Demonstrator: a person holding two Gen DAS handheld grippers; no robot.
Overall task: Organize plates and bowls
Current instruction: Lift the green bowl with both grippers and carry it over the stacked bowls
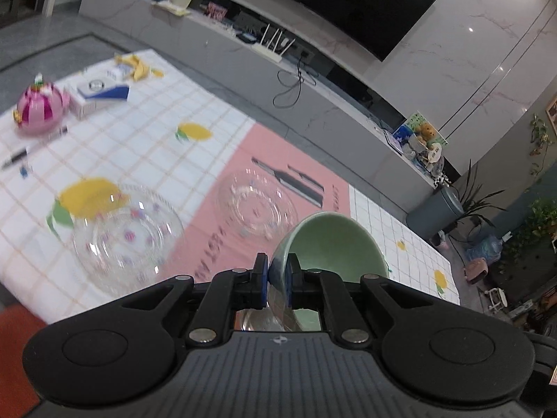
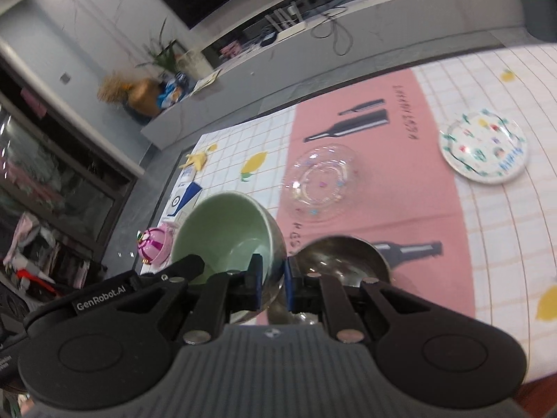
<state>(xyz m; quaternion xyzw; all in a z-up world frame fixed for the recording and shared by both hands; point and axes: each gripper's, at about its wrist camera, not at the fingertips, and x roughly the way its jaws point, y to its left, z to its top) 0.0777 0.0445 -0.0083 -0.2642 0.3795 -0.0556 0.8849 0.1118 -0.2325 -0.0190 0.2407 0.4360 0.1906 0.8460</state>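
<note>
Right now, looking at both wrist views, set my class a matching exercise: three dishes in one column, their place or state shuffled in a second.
Column one
1 green bowl
2 patterned white plate
3 glass plate by the bottle prints

Column two
A flat on the pink strip
B rim clamped in the left gripper
C flat on the checked cloth

Pairs: 1-B, 2-C, 3-A

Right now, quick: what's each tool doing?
Left tool: closed on the green bowl rim.
Right tool: closed on a rim, apparently that of the steel bowl.
</note>
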